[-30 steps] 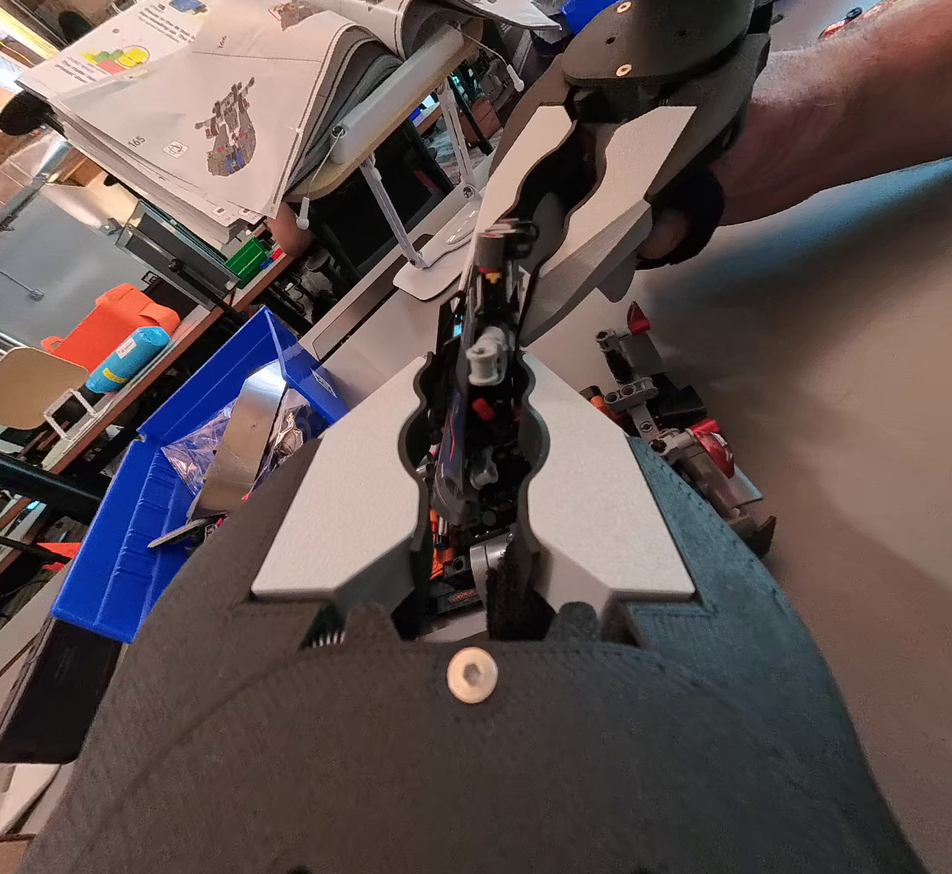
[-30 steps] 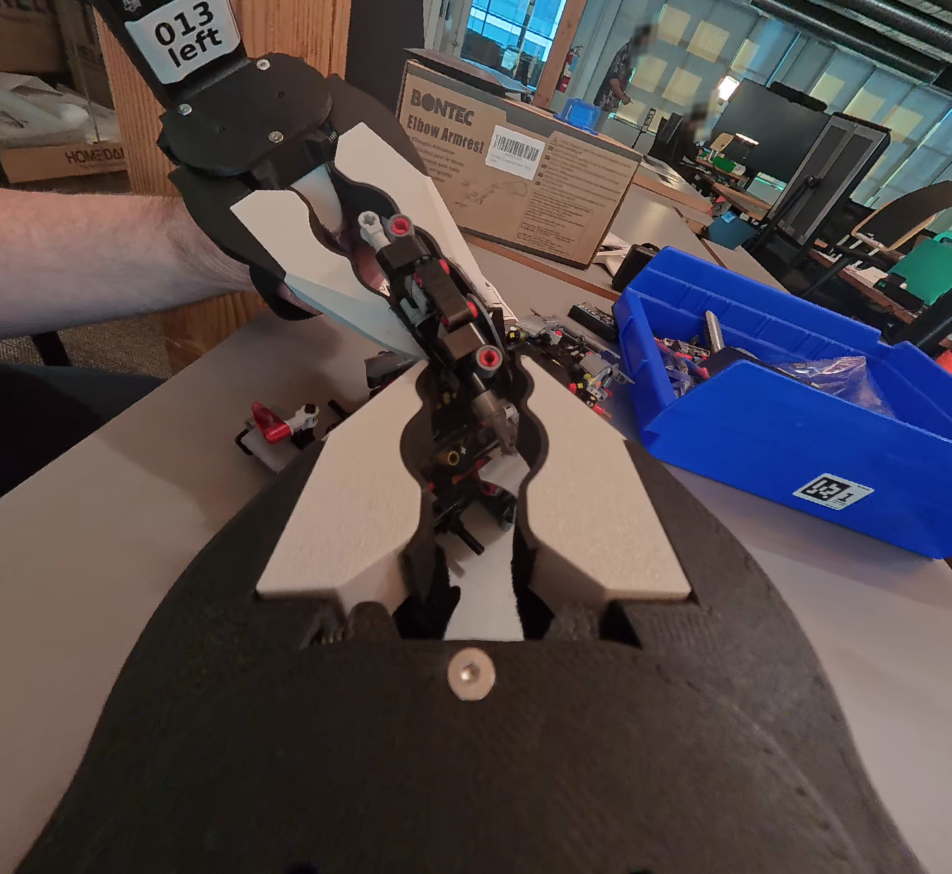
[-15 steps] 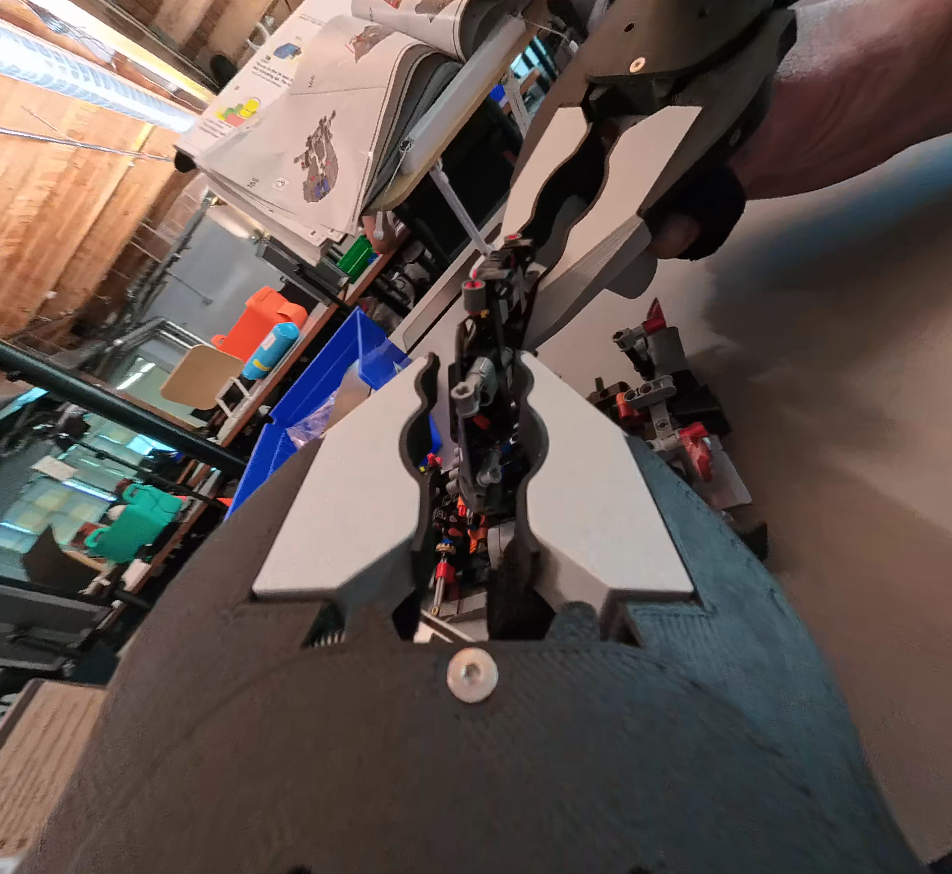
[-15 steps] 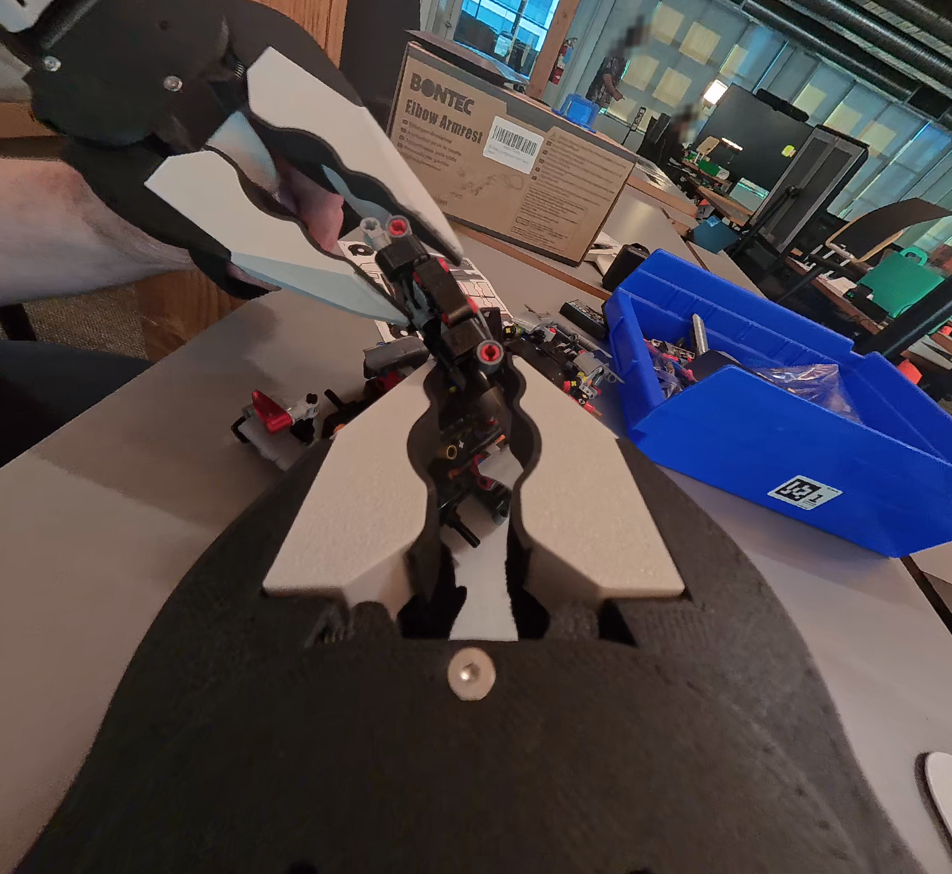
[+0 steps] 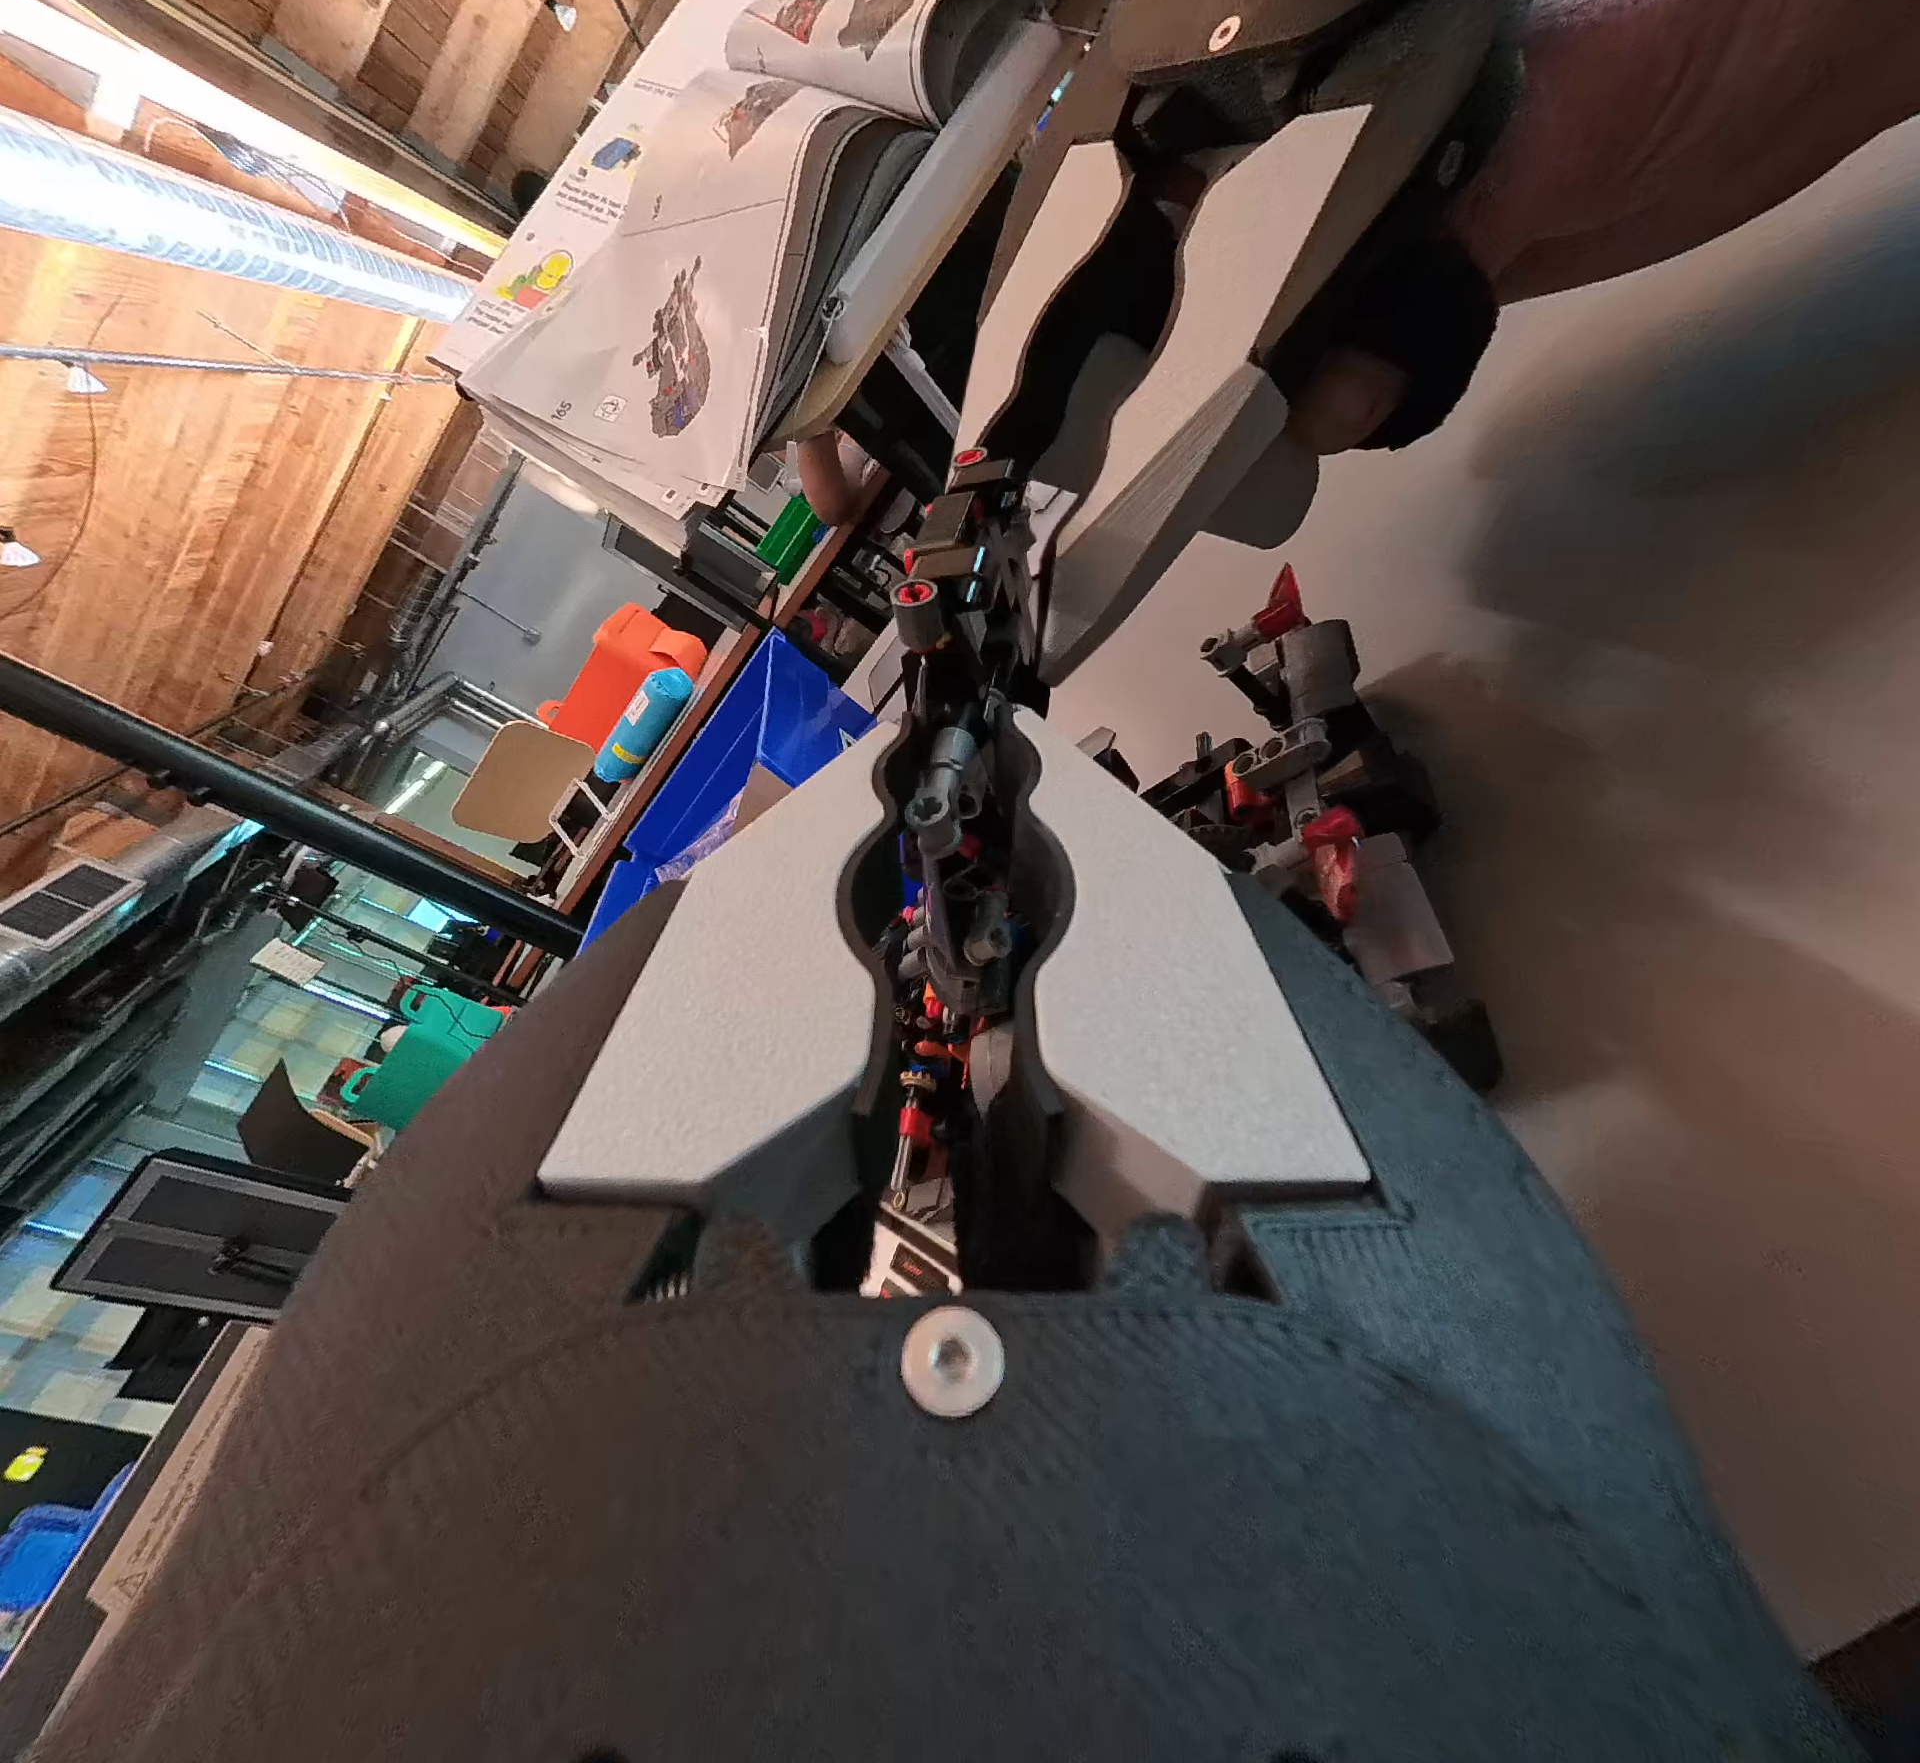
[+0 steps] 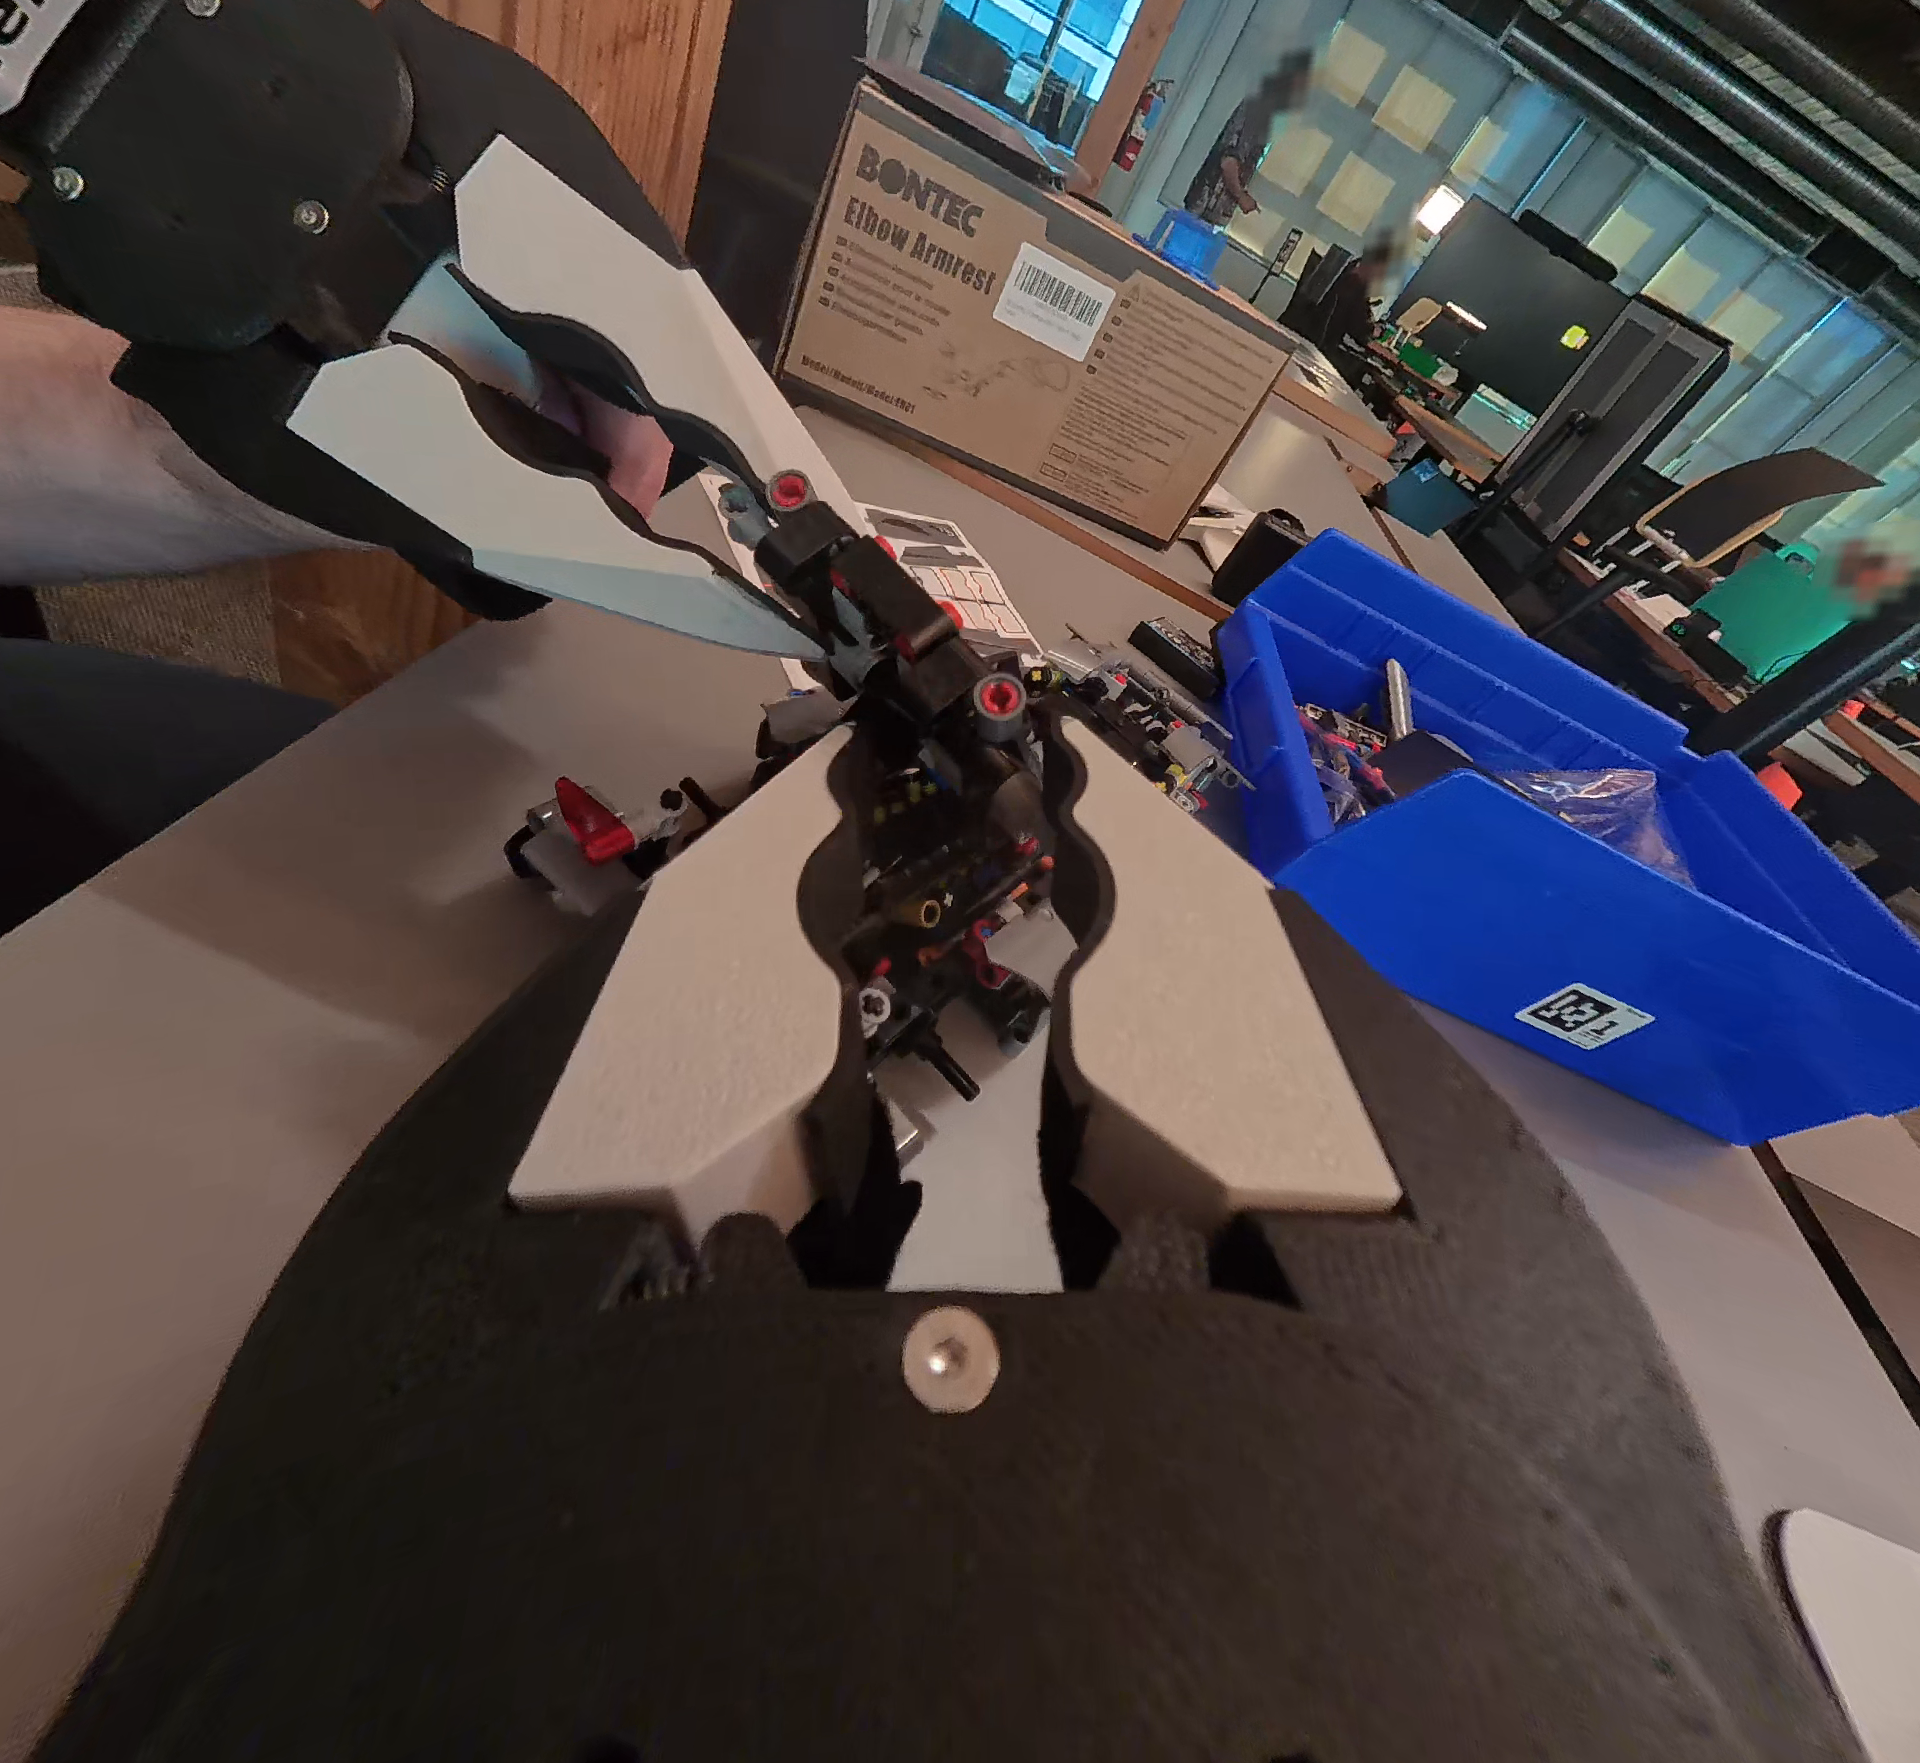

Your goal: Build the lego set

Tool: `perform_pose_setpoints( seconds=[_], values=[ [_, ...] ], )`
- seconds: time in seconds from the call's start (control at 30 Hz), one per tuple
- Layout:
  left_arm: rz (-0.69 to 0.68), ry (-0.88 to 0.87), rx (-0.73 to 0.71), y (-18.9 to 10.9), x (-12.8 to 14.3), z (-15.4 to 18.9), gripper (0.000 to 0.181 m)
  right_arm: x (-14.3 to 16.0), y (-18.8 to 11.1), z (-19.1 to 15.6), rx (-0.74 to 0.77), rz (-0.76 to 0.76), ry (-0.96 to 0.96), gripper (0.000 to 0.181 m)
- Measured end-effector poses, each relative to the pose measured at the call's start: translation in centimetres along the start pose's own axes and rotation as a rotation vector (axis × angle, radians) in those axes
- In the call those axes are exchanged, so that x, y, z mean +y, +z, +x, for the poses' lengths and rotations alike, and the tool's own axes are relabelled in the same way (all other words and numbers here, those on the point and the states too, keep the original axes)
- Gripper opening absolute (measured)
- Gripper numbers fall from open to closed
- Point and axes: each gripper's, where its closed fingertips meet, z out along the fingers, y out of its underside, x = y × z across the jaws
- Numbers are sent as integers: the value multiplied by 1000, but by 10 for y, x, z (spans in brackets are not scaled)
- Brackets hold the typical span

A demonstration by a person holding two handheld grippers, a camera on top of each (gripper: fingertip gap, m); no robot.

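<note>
Most of the lego assembly [image 5: 951, 892] is buried between the left tool [image 5: 956, 726]'s grey fingers [image 5: 727, 965] in the left wrist view — only slivers of black, red and grey parts peek through the slot, too jumbled to sort out. Same in the right wrist view: the right tool [image 6: 951, 726] covers the model's lower half, and where exactly the pads bite can't be seen. The instruction booklet [image 5: 727, 186] is cut off at the top edge. The bench [image 5: 1714, 778] on the right is smeared with blur. The blue bin [image 6: 1558, 882]'s contents are too small to identify — just a tangle and a plastic bag.
</note>
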Motion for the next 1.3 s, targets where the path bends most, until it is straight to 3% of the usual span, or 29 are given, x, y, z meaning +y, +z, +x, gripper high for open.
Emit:
perform_pose_setpoints(
  seconds=[1.17,1.3],
  values=[
    [-55,129,-164,-11,-7,1,20,7,-7,-8,-27,-78,-91,9],
    [-76,160,-156,-13,-11,3,10,11,-5,-11,-34,-101,-107,8]
  ],
)
